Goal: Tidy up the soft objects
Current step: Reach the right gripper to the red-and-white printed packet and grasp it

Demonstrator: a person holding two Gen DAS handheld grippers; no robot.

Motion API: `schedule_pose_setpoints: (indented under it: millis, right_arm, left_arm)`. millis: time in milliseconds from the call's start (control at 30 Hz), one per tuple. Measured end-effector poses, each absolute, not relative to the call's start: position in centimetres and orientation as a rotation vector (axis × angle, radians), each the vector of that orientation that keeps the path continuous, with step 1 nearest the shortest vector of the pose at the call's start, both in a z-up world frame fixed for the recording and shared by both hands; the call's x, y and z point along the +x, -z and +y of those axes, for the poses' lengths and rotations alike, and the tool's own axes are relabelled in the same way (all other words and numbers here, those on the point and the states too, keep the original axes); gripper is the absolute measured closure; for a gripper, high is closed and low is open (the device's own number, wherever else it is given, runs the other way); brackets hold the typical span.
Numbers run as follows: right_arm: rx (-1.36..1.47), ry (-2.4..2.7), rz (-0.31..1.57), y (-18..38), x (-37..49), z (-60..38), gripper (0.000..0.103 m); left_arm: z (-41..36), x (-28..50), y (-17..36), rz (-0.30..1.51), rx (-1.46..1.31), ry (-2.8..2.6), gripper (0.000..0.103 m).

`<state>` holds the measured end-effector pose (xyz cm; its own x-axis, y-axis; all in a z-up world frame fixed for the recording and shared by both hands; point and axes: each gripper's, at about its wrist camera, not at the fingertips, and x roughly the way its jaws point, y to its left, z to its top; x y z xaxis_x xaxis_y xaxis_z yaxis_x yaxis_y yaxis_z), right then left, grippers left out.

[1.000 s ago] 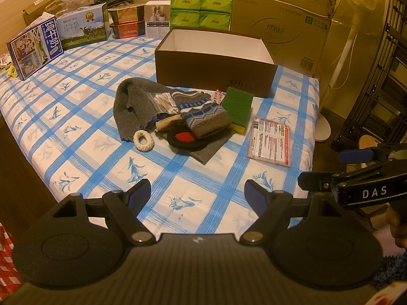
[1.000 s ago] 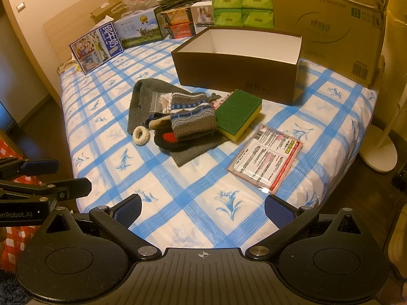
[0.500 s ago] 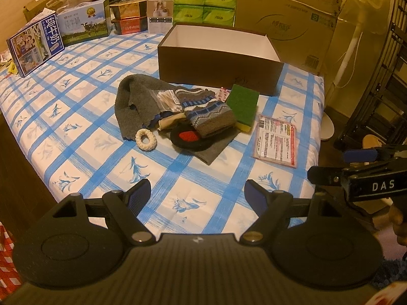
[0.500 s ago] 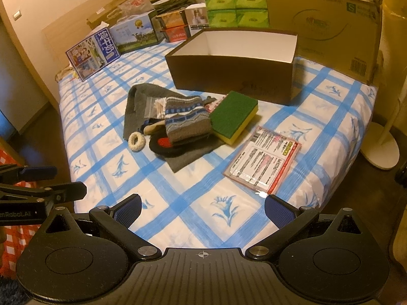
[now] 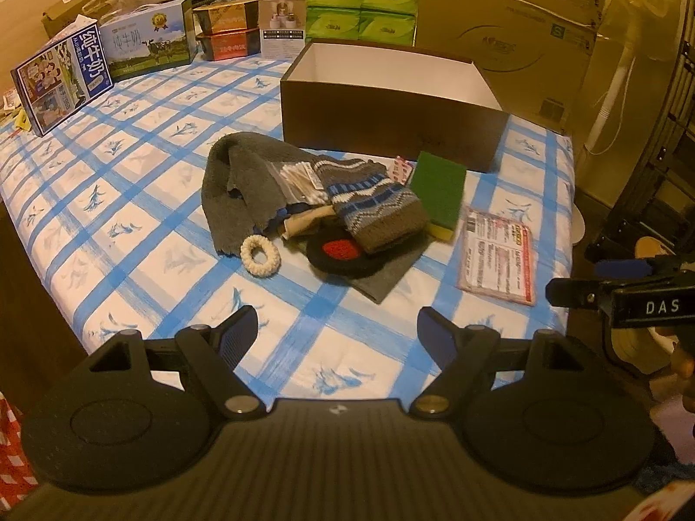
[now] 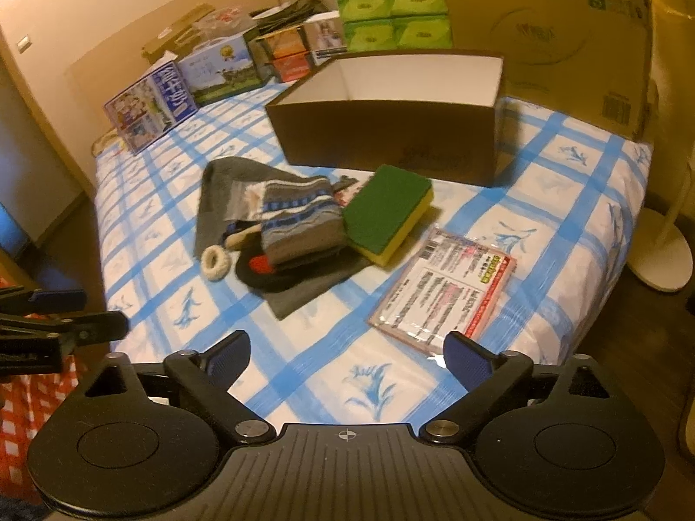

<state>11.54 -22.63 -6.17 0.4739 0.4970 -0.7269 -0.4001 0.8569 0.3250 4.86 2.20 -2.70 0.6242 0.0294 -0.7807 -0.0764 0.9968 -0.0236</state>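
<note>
a knitted sock (image 5: 375,206), grey cloth (image 5: 236,186) and green sponge (image 6: 386,215) are heaped near an open brown box (image 5: 391,117). both the left gripper (image 5: 336,332) and right gripper (image 6: 347,354) are held wide, empty.

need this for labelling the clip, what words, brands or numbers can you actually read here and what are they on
"DAS": white letters on the right gripper body, left wrist view.
"纯牛奶": on the blue milk carton and on the cow-picture milk box.
"S": in a square on the big cardboard box.
Flat plastic packet: dense print, too small to read.
Green tissue packs and orange boxes: print too blurred.
</note>
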Motion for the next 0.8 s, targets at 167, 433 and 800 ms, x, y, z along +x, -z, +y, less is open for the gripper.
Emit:
schedule_pose_setpoints:
  millis: [167,433,800]
  right_arm:
    - [0.160,-0.532,0.930,7.9,13.3,-23.7,0.012]
    - [0.228,-0.481,0.953,11.0,16.2,-24.8,0.013]
    - [0.347,-0.432,1.028,16.0,20.2,-27.3,0.033]
  left_arm:
    - [2.5,6.4,4.0,0.903,-0.046,-0.068,0.026]
    - [3.1,8.7,5.9,0.929,-0.042,-0.082,0.026]
    - [3.2,12.5,9.1,0.999,-0.046,-0.044,0.037]
